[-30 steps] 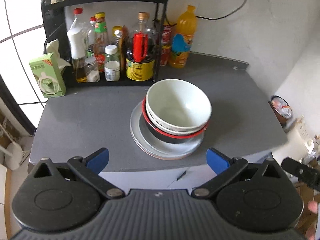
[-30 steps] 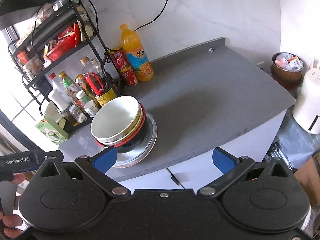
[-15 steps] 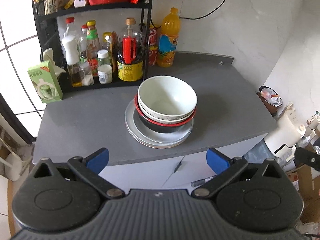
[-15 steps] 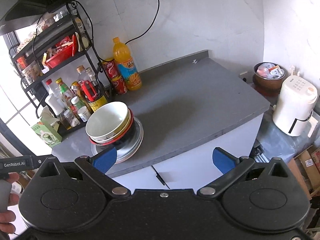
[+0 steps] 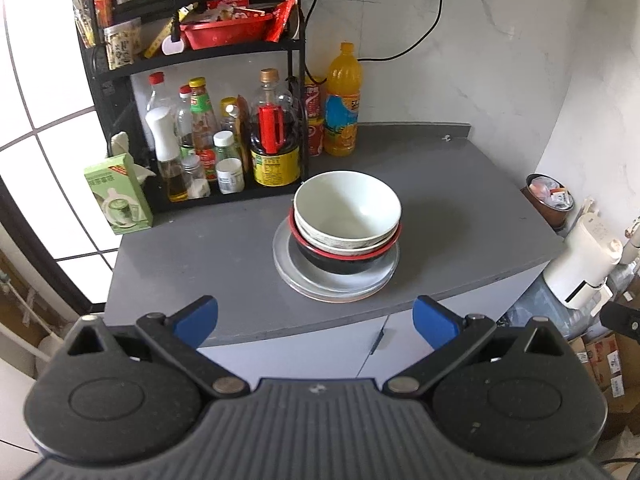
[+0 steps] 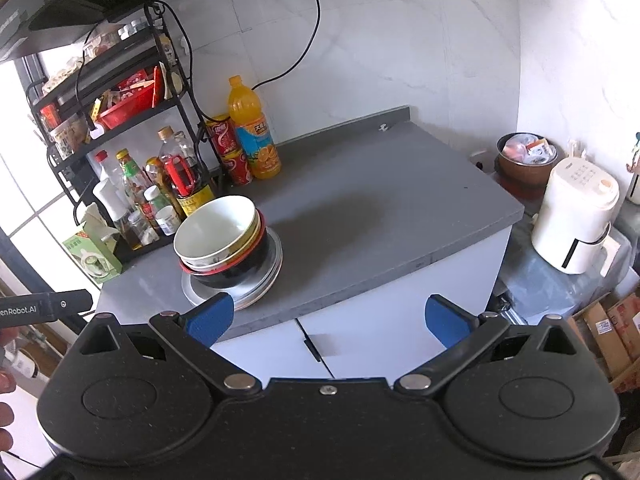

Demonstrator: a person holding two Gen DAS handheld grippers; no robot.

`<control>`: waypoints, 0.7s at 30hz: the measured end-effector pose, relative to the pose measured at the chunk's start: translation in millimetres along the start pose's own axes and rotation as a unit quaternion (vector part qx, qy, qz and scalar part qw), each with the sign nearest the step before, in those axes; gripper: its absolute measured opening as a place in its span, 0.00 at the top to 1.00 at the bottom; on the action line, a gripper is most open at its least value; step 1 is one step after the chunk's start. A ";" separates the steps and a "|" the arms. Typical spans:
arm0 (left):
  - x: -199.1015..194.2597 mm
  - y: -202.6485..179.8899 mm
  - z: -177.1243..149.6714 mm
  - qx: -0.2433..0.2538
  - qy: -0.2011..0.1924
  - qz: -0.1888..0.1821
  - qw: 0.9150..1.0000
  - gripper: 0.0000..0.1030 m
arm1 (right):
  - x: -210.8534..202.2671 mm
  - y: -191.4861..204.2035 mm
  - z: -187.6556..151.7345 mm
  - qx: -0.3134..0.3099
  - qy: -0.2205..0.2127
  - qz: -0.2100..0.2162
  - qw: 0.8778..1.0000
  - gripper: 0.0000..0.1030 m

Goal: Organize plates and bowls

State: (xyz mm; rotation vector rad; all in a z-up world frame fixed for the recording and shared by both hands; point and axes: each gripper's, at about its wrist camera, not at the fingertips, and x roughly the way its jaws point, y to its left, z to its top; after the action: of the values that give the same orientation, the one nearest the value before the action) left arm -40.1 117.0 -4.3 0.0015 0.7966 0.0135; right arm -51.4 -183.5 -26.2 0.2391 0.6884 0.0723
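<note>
A stack stands on the grey counter (image 5: 200, 256): a white bowl (image 5: 347, 206) on top, another pale bowl under it, then a black bowl with a red rim (image 5: 344, 260), all on grey plates (image 5: 292, 276). The stack also shows in the right wrist view (image 6: 224, 240). My left gripper (image 5: 316, 318) is open and empty, held back from the counter's front edge. My right gripper (image 6: 328, 318) is open and empty, also off the counter, in front of the cabinet.
A black rack (image 5: 192, 64) with sauce bottles stands at the back left, an orange juice bottle (image 5: 342, 100) and red cans beside it. A green carton (image 5: 116, 194) sits at the left edge. A white appliance (image 6: 576, 216) and cardboard boxes (image 6: 612, 336) are to the right, below the counter.
Both grippers have pulled back and up from the counter; the stack looks smaller and farther. The stack itself has not moved.
</note>
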 end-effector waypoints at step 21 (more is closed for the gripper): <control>-16.6 4.5 -19.4 0.009 -0.004 -0.007 1.000 0.00 | -13.6 23.0 -15.3 -0.041 0.003 -0.040 0.998 0.00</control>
State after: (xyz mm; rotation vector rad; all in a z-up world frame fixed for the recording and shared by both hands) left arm -65.6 121.2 -5.9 0.0126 0.7880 -0.0067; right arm -71.3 -160.2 -23.6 0.1318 0.6988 0.0245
